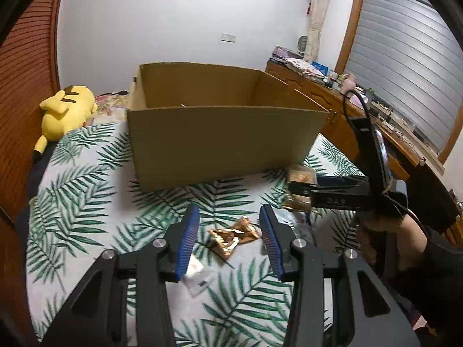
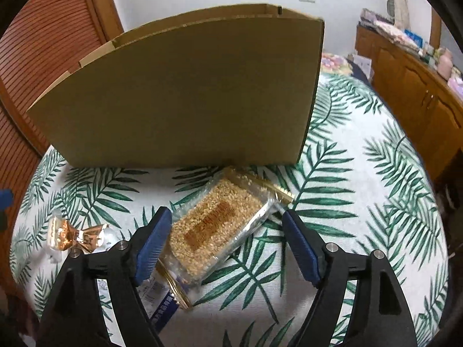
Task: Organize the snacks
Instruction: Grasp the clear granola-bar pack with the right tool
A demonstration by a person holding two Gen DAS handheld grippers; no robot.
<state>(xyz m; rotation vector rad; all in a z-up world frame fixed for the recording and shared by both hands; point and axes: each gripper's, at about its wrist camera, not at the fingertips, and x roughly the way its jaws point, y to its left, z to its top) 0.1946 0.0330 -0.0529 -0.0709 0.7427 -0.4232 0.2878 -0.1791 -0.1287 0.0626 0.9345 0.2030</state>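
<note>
An open cardboard box (image 1: 225, 133) (image 2: 185, 95) stands on the leaf-print bedspread (image 1: 86, 190). In the left wrist view my left gripper (image 1: 231, 238) is open above a gold foil candy (image 1: 235, 235), which lies on the spread in line with the gap. A white sachet (image 1: 198, 279) lies by its left finger. In the right wrist view my right gripper (image 2: 224, 244) is open over a clear packet of sesame bar (image 2: 214, 225), its pads clear of the wrapper. A blue and white packet (image 2: 162, 297) lies under its left finger. The gold candy (image 2: 75, 235) sits to the left. The right gripper (image 1: 298, 186) also shows beside the box.
A yellow plush toy (image 1: 66, 110) lies at the bed's far left. A wooden sideboard (image 1: 344, 107) (image 2: 416, 98) with clutter runs along the right. Brown louvred doors (image 1: 29, 86) close the left side. A person's hand (image 1: 385, 231) grips the right tool.
</note>
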